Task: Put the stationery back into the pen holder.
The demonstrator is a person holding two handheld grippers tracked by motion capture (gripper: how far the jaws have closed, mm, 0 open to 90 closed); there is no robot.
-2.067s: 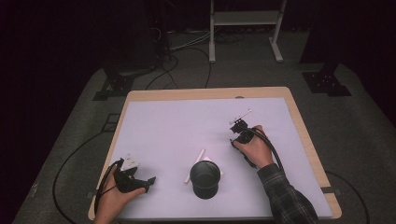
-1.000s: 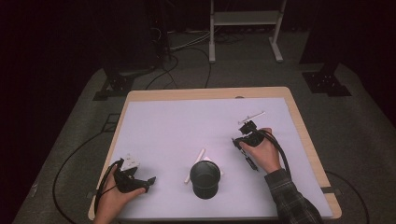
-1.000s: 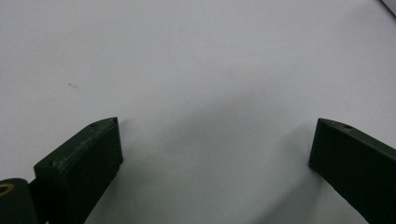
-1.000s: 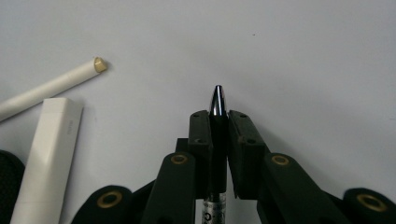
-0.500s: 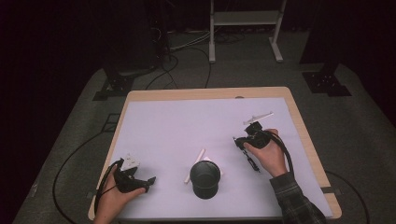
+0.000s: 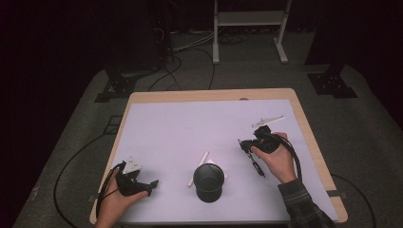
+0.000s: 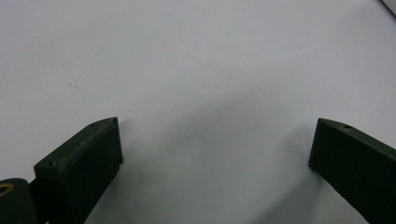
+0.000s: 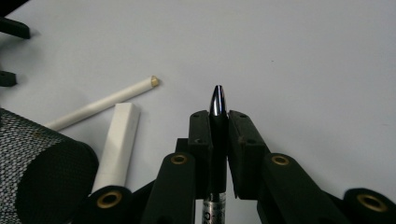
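Observation:
My right gripper (image 8: 218, 116) is shut on a black pen (image 8: 218, 99), whose silver tip sticks out just past the jaws. In the high view the right gripper (image 6: 244, 144) hovers at the table's right, pointing left, and the pen (image 6: 255, 165) trails back under the hand. A black mesh cup (image 6: 208, 181) stands at the middle front and shows again as the mesh cup (image 8: 42, 165) at the lower left. A white pencil (image 8: 102, 103) and a white eraser (image 8: 117, 144) lie beside it. My left gripper (image 6: 152, 183) rests at the front left, and in its own view the left gripper (image 7: 215, 144) is open over bare table.
The white-covered table (image 6: 190, 128) has a wooden rim. The white pencil (image 6: 198, 167) lies just left of the cup. Cables trail from both grippers, and more cables and a metal stand (image 6: 249, 28) are on the dark floor beyond the far edge.
My right hand has drifted to the right and slightly up with the pen in its jaws. The left hand, cup and pencil have stayed put.

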